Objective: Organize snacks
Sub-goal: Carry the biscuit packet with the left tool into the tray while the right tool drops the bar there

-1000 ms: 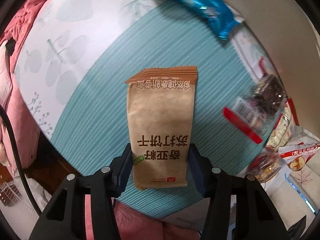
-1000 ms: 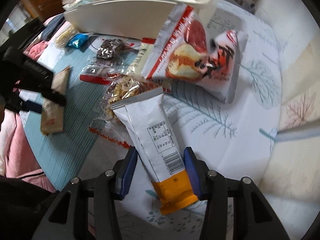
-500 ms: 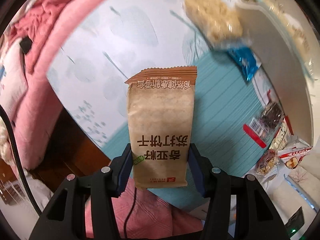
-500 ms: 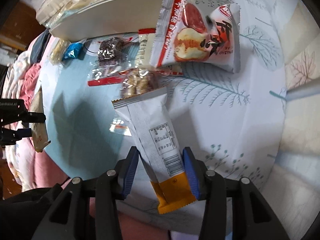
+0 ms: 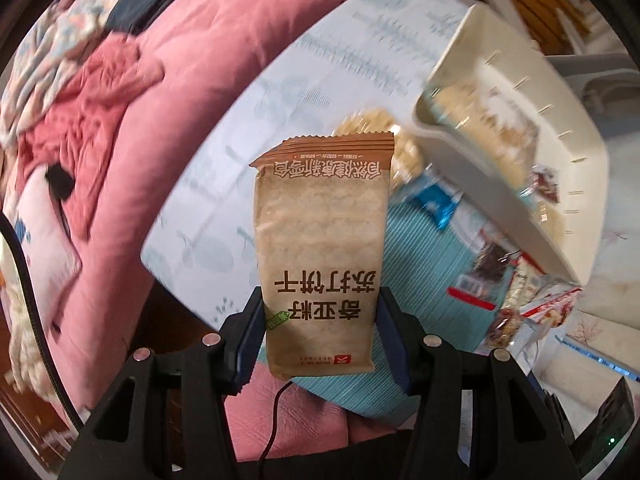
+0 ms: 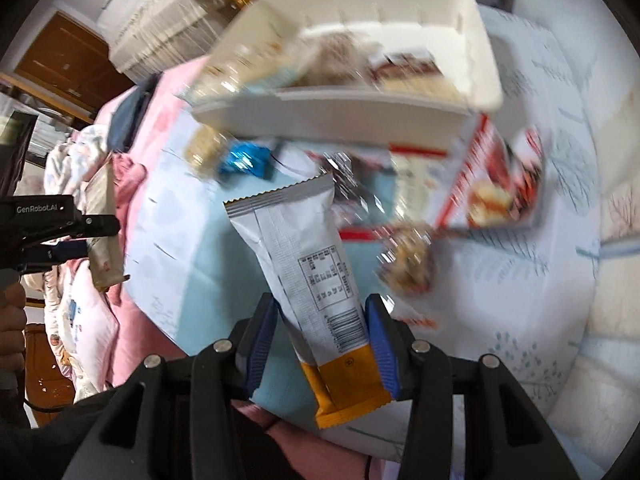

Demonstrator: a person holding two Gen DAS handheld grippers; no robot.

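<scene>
In the left wrist view, the left gripper [image 5: 320,332] was clamped on a tan cracker packet [image 5: 322,248], a flat matte pouch with a crimped top edge, held clear of the table. A cream plastic bin [image 5: 500,200] already held several wrapped snacks, while a blue foil packet [image 5: 434,202] and other crinkly clear wrappers remained loose on the ribbed teal mat [image 5: 420,264]; the sorting was judged partly done.

In the right wrist view, the right gripper [image 6: 320,344] was closed on a white, orange-ended packet [image 6: 308,268], smooth with a serrated seal, carried tilted above the mat. A red-and-white bag [image 6: 488,184] lay blurred beside the bin.
</scene>
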